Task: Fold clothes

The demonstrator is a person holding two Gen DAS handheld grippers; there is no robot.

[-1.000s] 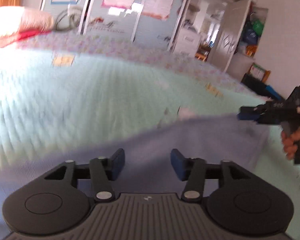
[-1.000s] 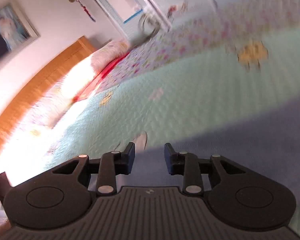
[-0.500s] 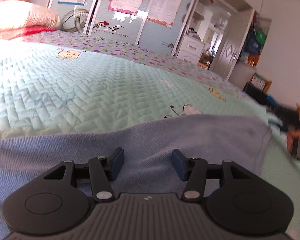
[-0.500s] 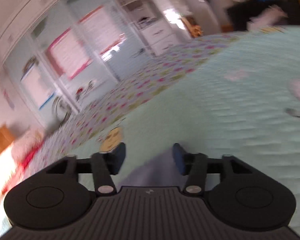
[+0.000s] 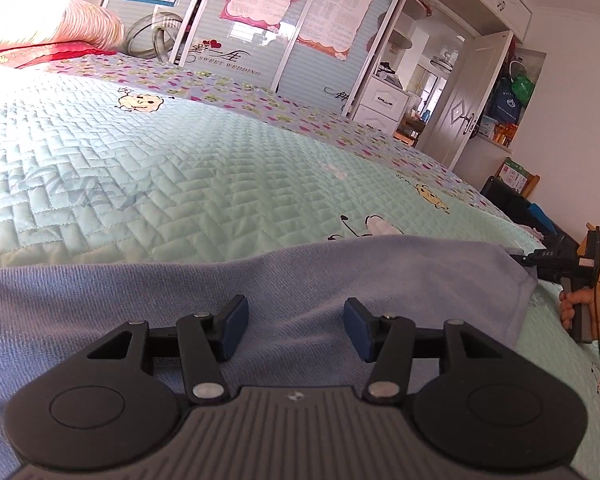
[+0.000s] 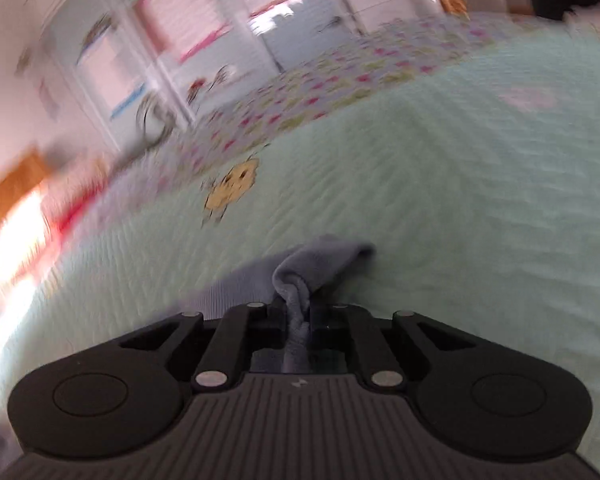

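— Blue-grey cloth (image 5: pixel 340 280) lies flat across my green quilted bedspread (image 5: pixel 180 184); where are my tongs?

— My left tongs (image 5: pixel 296 328) hover half open over it, gripping nothing; my right tongs (image 6: pixel 298 320) have just closed, pinching a bunched corner of the cloth (image 6: pixel 320 264) at its far right edge.

The right tool (image 6: pixel 298 320), open half a second earlier, has just closed its jaws on a bunched corner of the blue garment (image 6: pixel 320 264) on the bed.

Matt knit garment (image 5: pixel 340 280); quilted cloth bedspread (image 5: pixel 180 184).
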